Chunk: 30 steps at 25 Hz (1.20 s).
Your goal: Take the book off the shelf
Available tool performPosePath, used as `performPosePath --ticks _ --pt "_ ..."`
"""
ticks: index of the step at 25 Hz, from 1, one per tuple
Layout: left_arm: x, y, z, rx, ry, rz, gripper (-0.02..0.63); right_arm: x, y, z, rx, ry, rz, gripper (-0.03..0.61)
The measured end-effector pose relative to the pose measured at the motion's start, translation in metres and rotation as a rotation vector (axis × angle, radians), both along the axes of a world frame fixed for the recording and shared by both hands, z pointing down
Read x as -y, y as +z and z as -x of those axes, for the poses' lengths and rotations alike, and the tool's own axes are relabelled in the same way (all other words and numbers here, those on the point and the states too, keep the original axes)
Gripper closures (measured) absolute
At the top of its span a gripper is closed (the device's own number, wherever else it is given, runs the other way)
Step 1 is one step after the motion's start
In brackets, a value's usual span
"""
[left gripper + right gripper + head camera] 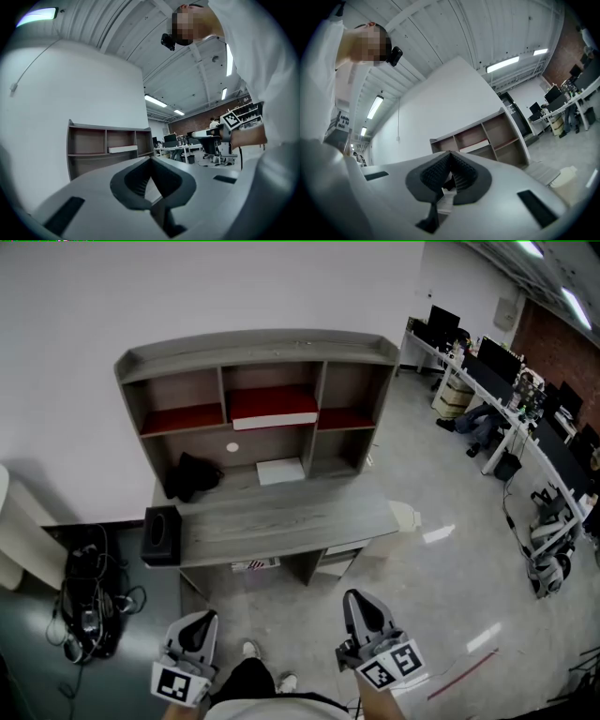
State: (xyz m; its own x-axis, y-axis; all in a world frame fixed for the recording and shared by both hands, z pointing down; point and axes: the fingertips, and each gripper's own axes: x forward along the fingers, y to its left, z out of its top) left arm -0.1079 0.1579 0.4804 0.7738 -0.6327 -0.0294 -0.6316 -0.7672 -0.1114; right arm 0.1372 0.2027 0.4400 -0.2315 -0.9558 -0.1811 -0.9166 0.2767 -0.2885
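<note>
grey table [291,517] against a white wall [75,352], with a grey shelf [253,351] standing along its back edge. in the middle upper compartment of that shelf, lying flat on the red board: the book [275,419], pale along its front edge. well apart from both grippers, untouched.

low at the left of the head view, the left hand-held gripper [199,624], held about level and aimed toward the table. jaws pressed together at the tips, nothing between. same in the left gripper view [150,160]: dark ribbed pads meeting in a point, shelf and book [123,149] far beyond and to the left of the tips.

low at the right, the right hand-held gripper [359,601], tipped slightly upward. jaws likewise closed on nothing. in the right gripper view [450,154], pads met at the tip, with the book [474,147] seen above and to the right, in the shelf's middle compartment.

on the table: a black box [161,535] at the left end, a dark crumpled thing [191,474] below the left compartment, a flat white thing [279,471] below the middle one.

on the floor [441,521] at the left, a tangle of cables [87,610]. along the right side of the room, a row of desks [506,371] with dark monitors.
</note>
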Motion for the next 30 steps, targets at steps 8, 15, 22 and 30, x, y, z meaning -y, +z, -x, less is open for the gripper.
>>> performPosePath --ticks 8,15,22,30 --pt "0.035 0.012 -0.025 -0.011 0.048 0.010 0.597 0.026 0.017 -0.006 0.013 -0.012 0.059 0.555" --pt "0.104 0.018 -0.044 -0.056 0.069 0.033 0.597 0.092 0.014 -0.023 -0.020 0.003 0.093 0.555" --pt "0.202 -0.001 -0.052 -0.115 0.075 -0.015 0.597 0.198 -0.022 -0.015 -0.091 -0.043 0.047 0.555" --pt "0.263 0.012 -0.058 -0.176 0.134 0.061 0.597 0.251 -0.011 -0.011 -0.070 -0.019 0.120 0.555"
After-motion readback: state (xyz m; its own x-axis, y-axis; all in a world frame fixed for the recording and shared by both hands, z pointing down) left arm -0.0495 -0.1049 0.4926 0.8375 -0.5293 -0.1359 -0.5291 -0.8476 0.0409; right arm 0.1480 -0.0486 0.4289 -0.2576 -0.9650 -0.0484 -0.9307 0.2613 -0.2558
